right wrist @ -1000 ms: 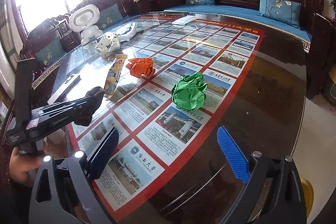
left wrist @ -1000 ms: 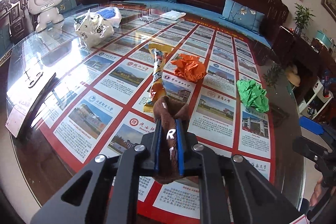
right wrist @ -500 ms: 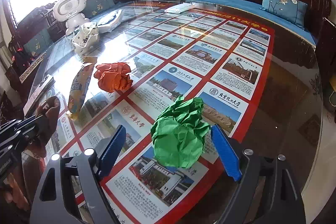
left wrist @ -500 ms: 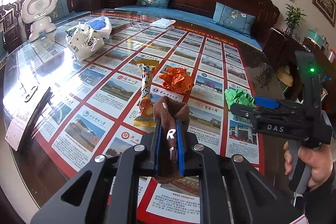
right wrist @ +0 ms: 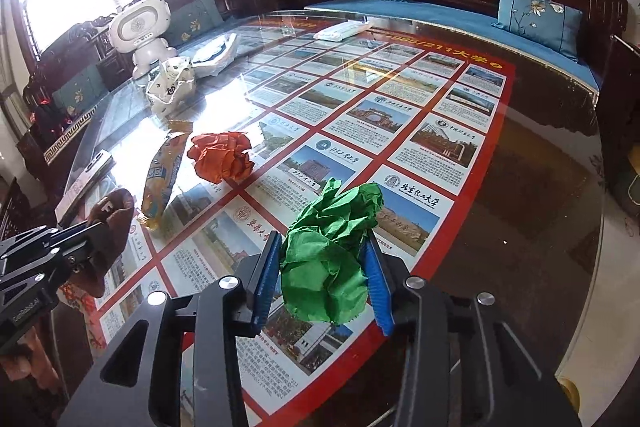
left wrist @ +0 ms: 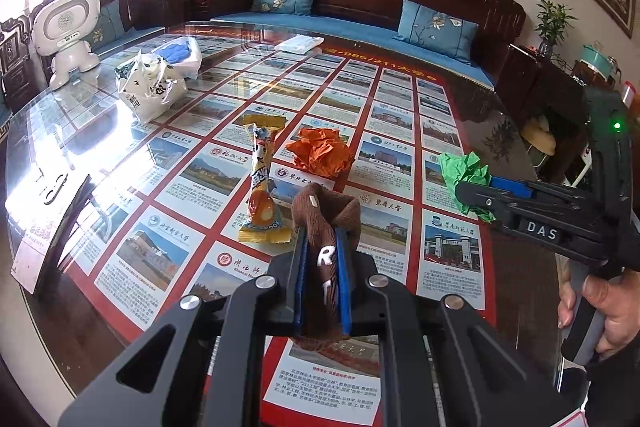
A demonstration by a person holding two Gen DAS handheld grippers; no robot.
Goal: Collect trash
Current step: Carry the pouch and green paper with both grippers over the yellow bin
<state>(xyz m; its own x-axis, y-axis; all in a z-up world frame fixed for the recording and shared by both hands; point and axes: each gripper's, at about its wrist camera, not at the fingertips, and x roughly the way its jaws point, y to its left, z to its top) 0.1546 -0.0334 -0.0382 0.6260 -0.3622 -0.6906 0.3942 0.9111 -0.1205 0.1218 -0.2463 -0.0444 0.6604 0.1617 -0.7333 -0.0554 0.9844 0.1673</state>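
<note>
Right gripper [right wrist: 324,267] clamped on green paper ball [right wrist: 328,251] beside orange paper ball [right wrist: 220,157] | left gripper [left wrist: 322,259] clenching brown cloth [left wrist: 324,227] | risk: springy paper slipping loose on lift

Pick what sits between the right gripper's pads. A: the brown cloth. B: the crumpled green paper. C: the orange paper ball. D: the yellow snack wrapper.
B: the right gripper has its blue pads pressed on either side of the crumpled green paper.
</note>
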